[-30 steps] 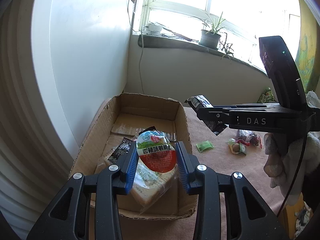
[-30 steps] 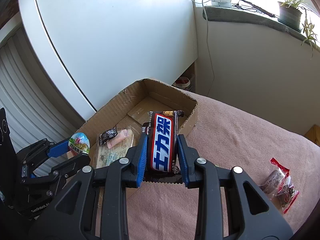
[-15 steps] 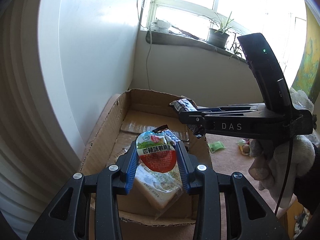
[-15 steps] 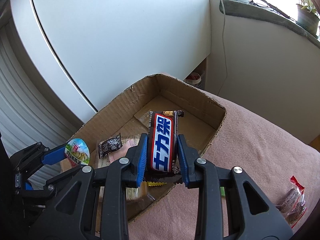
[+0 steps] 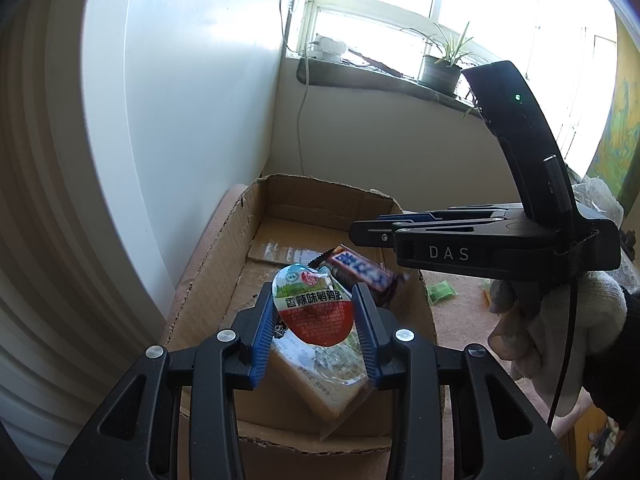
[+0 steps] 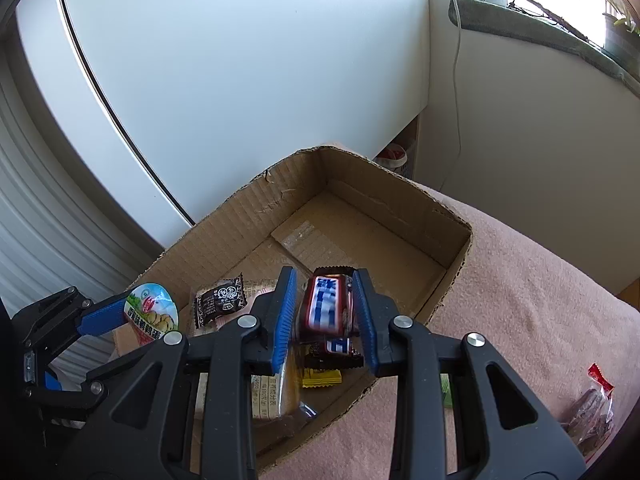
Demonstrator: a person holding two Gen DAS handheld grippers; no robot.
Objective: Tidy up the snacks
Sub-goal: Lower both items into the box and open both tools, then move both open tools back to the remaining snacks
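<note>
Left wrist view: left gripper (image 5: 314, 330) fingers pinch a light, crinkly egg packet (image 5: 314, 306) by its slippery middle. Right gripper (image 6: 324, 316) fingers stand open around a falling, stiff chocolate bar (image 6: 326, 310) over the cardboard box (image 6: 400, 184).

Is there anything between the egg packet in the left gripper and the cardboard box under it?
Nothing blocks the open cardboard box. The egg packet, in the left gripper, hangs over a wrapped bread slice lying inside, so it would likely land on that.
</note>
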